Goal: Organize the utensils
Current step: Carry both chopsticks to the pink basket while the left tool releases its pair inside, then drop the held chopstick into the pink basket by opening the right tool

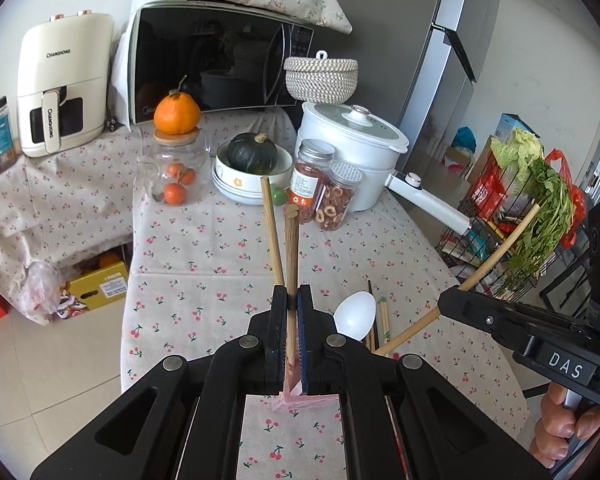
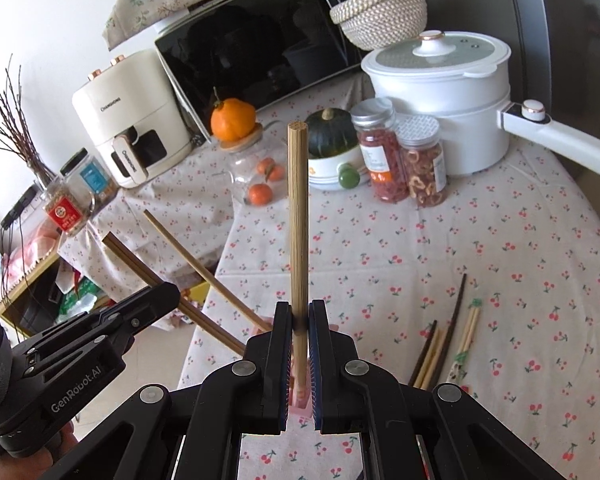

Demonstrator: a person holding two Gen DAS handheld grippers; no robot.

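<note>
Cloth-covered table [image 2: 480,240] crowded at far edge: pot [image 2: 456,100], jars [image 2: 400,152].
Left tool [image 1: 293,300] pinching two chopsticks [image 1: 290,248], splayed apart; likely risk: one twists loose, drops.
Right tool [image 2: 300,316] clamped on single chopstick [image 2: 299,220], upright.
Tools near each other; sticks could clash.
Spare chopsticks [image 2: 444,344], spoon [image 1: 355,316] loose on table.

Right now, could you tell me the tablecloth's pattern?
Red cherries on the pale tablecloth, clearest in the right wrist view.

The pink holder [image 2: 300,396] sits mostly hidden behind the jaws; chopstick ends perhaps inside it.
</note>
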